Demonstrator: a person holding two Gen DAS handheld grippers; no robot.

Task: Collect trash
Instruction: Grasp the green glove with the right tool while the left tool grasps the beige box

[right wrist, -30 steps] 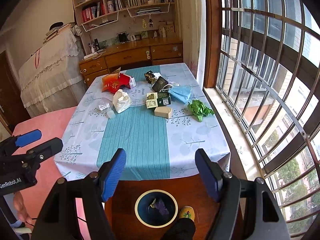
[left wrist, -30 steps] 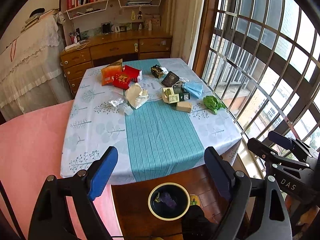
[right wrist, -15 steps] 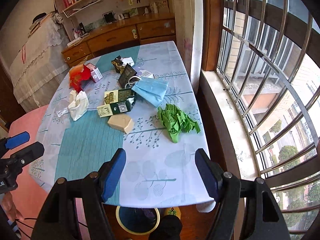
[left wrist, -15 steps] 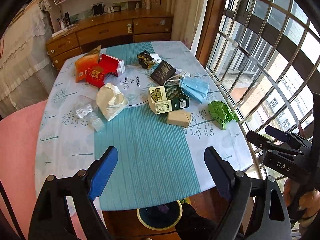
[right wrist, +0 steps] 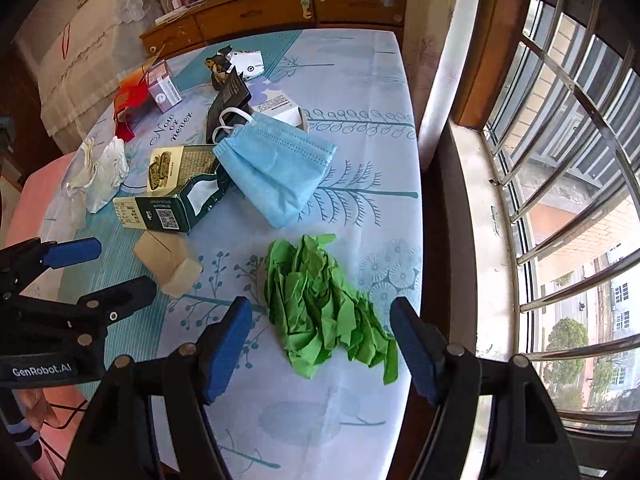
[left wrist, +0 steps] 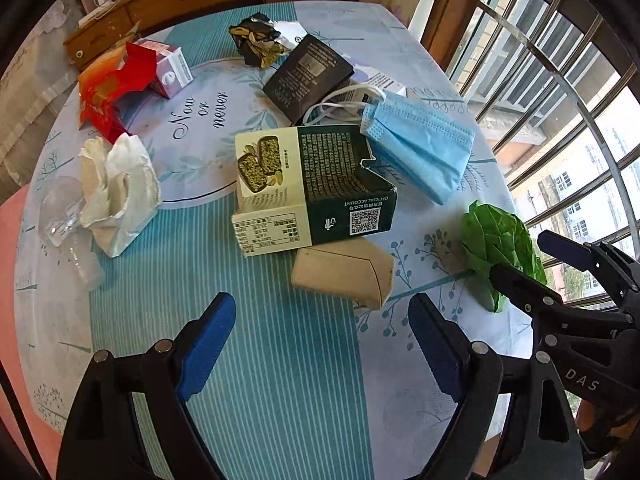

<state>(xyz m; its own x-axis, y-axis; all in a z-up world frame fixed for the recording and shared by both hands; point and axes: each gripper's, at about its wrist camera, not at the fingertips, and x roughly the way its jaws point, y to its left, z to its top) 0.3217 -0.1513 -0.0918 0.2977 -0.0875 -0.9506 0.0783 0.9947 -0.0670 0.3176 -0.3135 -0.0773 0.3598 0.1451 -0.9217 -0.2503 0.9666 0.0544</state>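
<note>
Trash is scattered over a table with a blue patterned cloth point(left wrist: 260, 360). My left gripper point(left wrist: 320, 320) hangs open and empty, just short of a small tan box point(left wrist: 342, 270). Beyond that box lie a green-and-cream carton point(left wrist: 312, 188), a blue face mask point(left wrist: 420, 152), a black packet point(left wrist: 308, 76), a foil wrapper point(left wrist: 260, 40), red packaging point(left wrist: 116, 84) and crumpled white paper point(left wrist: 116, 192). My right gripper point(right wrist: 320, 320) is open above crumpled green paper point(right wrist: 316, 292). That paper shows between its fingers, and the pads are clear of it.
A barred window point(right wrist: 560, 160) and its sill point(right wrist: 476, 200) run along the table's right side. A wooden dresser point(right wrist: 280, 8) stands behind the table. A pink surface point(left wrist: 12, 240) borders the left edge. Clear plastic point(left wrist: 64, 216) lies beside the white paper.
Both grippers have moved forward and down, from beyond the table's near edge to over the trash. The bin on the floor has dropped out of view. Both stayed open.
</note>
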